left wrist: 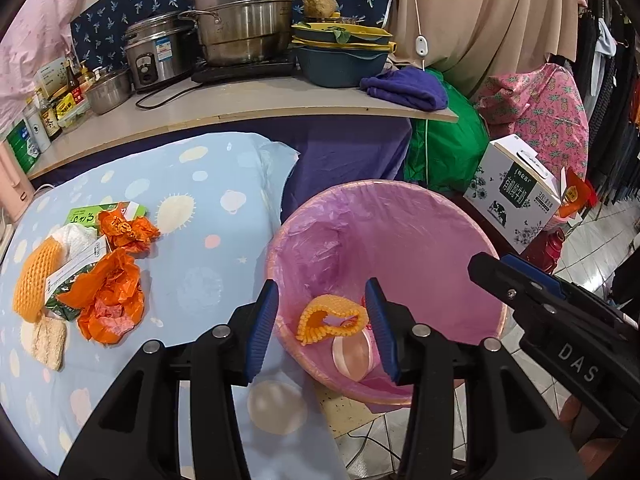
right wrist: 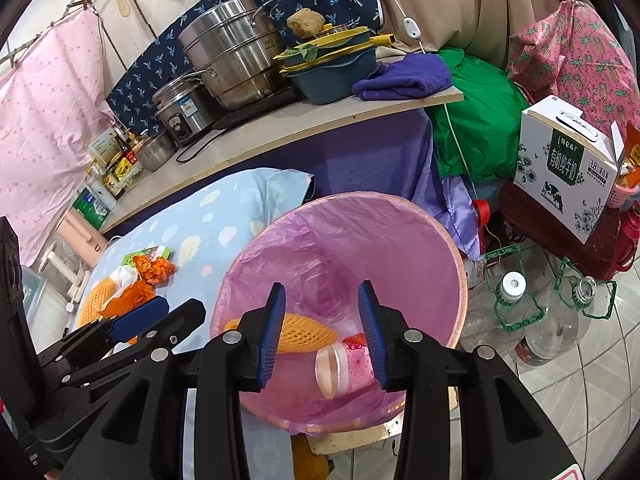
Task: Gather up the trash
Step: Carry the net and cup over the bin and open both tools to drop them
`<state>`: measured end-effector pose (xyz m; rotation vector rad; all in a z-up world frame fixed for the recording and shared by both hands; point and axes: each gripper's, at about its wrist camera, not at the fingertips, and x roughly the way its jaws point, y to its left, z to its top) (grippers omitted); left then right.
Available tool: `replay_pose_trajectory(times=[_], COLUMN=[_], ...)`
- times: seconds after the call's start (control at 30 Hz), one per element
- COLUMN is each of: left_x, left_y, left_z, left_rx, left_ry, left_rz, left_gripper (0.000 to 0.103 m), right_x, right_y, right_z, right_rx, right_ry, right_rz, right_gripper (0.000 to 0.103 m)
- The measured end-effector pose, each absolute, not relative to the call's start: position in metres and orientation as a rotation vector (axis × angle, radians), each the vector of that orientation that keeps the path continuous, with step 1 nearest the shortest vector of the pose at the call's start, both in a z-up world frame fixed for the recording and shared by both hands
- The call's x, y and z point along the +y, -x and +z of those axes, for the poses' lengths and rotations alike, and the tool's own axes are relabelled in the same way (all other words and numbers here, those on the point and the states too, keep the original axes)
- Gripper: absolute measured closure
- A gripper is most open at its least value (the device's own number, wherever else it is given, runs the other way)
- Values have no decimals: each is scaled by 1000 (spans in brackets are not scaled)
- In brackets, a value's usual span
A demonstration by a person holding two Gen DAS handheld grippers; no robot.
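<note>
1. Left claw (left wrist: 322, 326) released, blue pads spread, at the lower centre of the left wrist frame above the near rim of the pink-lined trash bin (left wrist: 400, 216); nothing between the pads.
2. Right claw (right wrist: 322, 330) likewise released, at the lower centre of the right wrist frame over the same trash bin (right wrist: 400, 240), gripping nothing.
3. Inside the bin, low in both frames: an orange foam fruit net (left wrist: 330, 322), curled into a loop in the left view and lying lengthwise (right wrist: 304, 332) in the right one; just beside it a pale pink round lid or cup (right wrist: 332, 370) and a pink printed wrapper (right wrist: 358, 364).
4. More trash at the left of the left wrist frame on the blue dotted cloth (left wrist: 208, 248) over the counter: a second foam fruit net (left wrist: 34, 276), crumpled orange plastic bag (left wrist: 108, 296), smaller orange wad (left wrist: 126, 228), green packet (left wrist: 86, 214), white tissue (left wrist: 78, 236), beige pad (left wrist: 50, 342), all touching or overlapping in one cluster, well apart from the bin.
5. Upper part of both frames: steel steamer pots (left wrist: 244, 16), rice cooker (left wrist: 154, 54), stacked basins (left wrist: 342, 50), purple towel (left wrist: 406, 88) on a raised shelf.
6. Right side: milk carton box (right wrist: 568, 172); empty water jugs (right wrist: 512, 312) on the tiled floor.
</note>
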<state>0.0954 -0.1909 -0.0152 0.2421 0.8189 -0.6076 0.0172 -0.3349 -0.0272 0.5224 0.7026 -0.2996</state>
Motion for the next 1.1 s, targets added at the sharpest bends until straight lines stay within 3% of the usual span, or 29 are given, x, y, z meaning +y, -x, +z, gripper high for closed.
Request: replay_pose_trajectory(times=[0.73, 1.1], left_x=[-136, -69], left_y=[-99, -111], left_z=[-12, -23], left_rx=[830, 861], left_ry=[-182, -112], left_rz=[-529, -402], left_gripper=[60, 46], right_x=[-286, -241], right_y=[-29, -48], right_z=[-18, -20], right_rx=[718, 754], right_ry=[-452, -408], right_rz=[-230, -159], right_gripper=[61, 58])
